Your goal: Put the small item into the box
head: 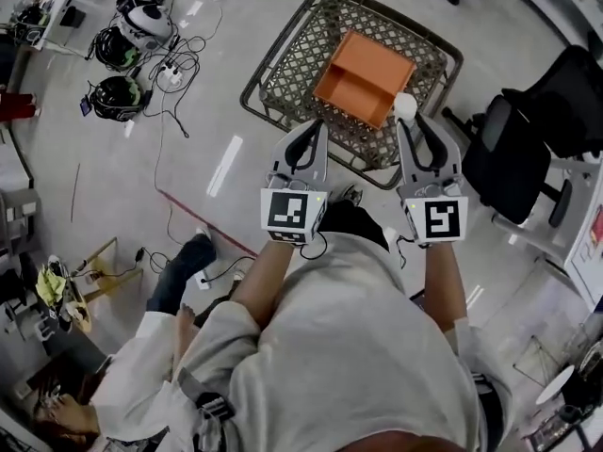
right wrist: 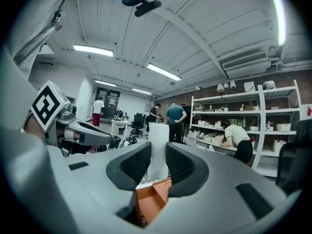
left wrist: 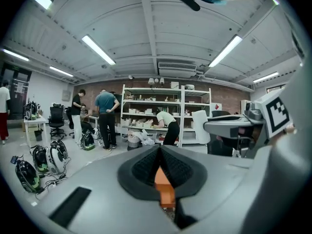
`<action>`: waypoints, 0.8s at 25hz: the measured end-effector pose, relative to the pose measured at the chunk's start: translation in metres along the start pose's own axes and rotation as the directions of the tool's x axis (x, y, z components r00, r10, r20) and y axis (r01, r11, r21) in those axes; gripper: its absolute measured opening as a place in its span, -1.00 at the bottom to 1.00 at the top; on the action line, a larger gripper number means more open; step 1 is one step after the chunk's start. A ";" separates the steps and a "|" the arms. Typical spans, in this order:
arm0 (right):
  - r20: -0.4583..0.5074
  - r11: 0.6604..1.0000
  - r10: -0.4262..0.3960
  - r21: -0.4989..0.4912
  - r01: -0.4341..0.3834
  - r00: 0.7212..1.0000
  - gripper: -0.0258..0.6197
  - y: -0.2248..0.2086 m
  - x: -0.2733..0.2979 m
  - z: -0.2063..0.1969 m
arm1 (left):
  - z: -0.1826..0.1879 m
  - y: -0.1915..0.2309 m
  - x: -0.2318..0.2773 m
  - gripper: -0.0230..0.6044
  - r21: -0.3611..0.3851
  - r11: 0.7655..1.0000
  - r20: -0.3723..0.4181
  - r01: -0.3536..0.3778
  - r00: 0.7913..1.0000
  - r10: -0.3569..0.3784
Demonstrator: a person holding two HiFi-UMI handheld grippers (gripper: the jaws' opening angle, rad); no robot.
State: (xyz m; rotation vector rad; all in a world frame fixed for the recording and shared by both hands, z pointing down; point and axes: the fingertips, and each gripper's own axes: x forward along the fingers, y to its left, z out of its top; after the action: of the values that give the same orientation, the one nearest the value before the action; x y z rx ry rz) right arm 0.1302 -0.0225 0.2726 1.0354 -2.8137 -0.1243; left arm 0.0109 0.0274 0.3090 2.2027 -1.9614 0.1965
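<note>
An orange open box [head: 363, 78] lies on a dark wicker basket table [head: 292, 64] straight ahead on the floor. My right gripper [head: 407, 116] is shut on a small white cylindrical item [head: 405, 106], held upright over the box's near right corner. In the right gripper view the white item [right wrist: 157, 147] stands between the two dark pads, with the box [right wrist: 151, 199] below. My left gripper [head: 317, 127] hovers by the box's near left edge. Its jaws are shut with nothing between them, and a sliver of the box [left wrist: 165, 189] shows under them.
A black office chair [head: 528, 139] stands right of the basket. Helmets [head: 118, 45] and cables lie on the floor at far left. A person [head: 179, 271] crouches at lower left. Both gripper views show shelving [left wrist: 161, 111] with people working far behind.
</note>
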 end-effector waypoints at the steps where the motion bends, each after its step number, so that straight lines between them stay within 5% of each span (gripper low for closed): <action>1: -0.002 1.000 0.014 -0.004 -0.014 1.000 -0.63 0.004 0.004 0.000 | 0.000 0.004 -0.001 -0.90 -0.007 1.000 0.000 -0.008 1.000 0.008; 14: -0.198 0.979 0.169 -0.084 -0.188 0.966 -0.63 0.039 0.077 -0.062 | -0.064 0.060 0.030 -0.90 -0.105 0.993 -0.054 -0.059 0.997 0.054; 20: -0.349 0.954 0.188 -0.156 -0.255 0.918 -0.63 0.051 0.121 -0.103 | -0.104 0.086 0.060 -0.90 -0.174 0.984 -0.073 -0.039 0.997 0.027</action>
State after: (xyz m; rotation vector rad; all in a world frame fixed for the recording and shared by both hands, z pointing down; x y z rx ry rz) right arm 0.0236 -0.0654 0.3926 0.6191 -2.5261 -0.1827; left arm -0.0645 -0.0168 0.4278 2.0267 -1.9004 0.0994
